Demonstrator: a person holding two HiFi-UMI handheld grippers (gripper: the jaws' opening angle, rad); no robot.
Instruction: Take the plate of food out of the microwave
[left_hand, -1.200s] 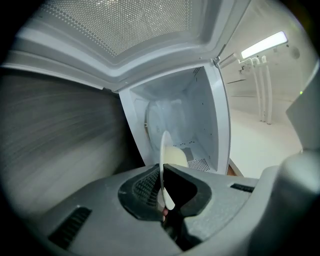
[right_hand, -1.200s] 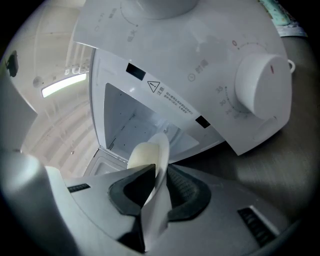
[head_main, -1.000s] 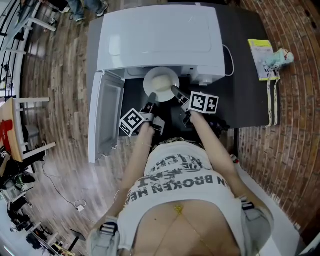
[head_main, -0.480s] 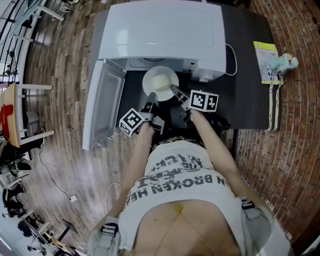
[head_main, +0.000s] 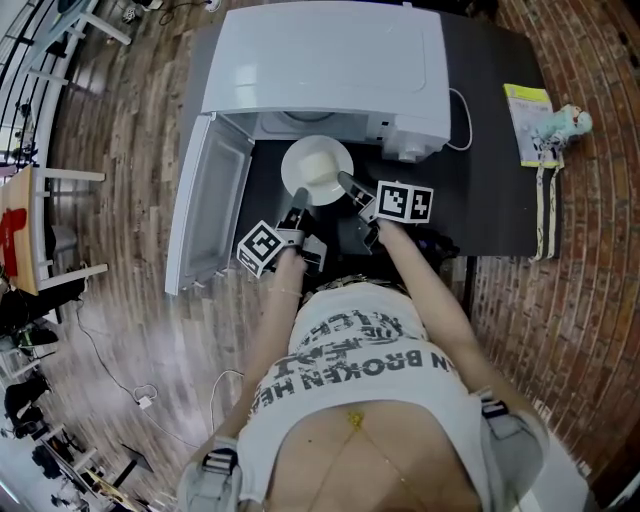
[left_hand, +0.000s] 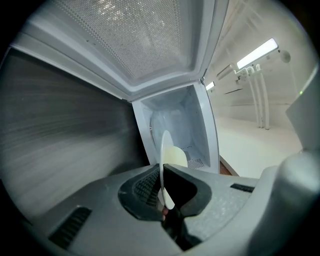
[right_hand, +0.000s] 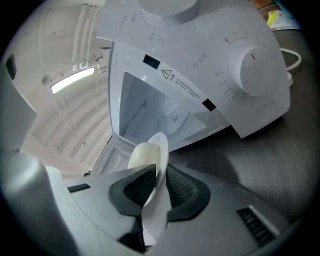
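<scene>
From the head view, a white microwave (head_main: 320, 70) stands on a dark counter (head_main: 495, 170) with its door (head_main: 212, 205) swung wide to the left. A white plate (head_main: 318, 150) carrying a pale mound of food (head_main: 320, 166) is held at the mouth of the oven, most of it out over the counter. The left tool (head_main: 297, 198) has the near left edge of the plate and the right tool (head_main: 347, 184) the near right edge. The person's arms run back from them to the body below. A white cable (head_main: 459, 118) loops off the microwave's right side. Further right on the counter lie a yellow-green booklet (head_main: 527, 112) and a small toy (head_main: 562, 120), well apart from the plate. A wooden floor (head_main: 110, 200) lies to the left.

In the left gripper view the plate (left_hand: 163, 150) is seen edge-on, its rim pinched between the jaws of the left tool (left_hand: 165, 186), which are clenched on it. The food (left_hand: 176, 156) rises on the plate's right face. Beyond is the open microwave (left_hand: 175, 117), and the door (left_hand: 135, 40) with its perforated pane fills the top of the view.

In the right gripper view the right tool (right_hand: 156, 187) also grips the plate (right_hand: 161, 150) by its rim. Its jaws have just closed a little further, with the rim between the pads. The food (right_hand: 141, 155) shows on the plate's left face. Behind stands the microwave (right_hand: 165, 80) with its cavity open, a round dial (right_hand: 257, 67) on its panel, and the counter (right_hand: 265, 155) to the right.
</scene>
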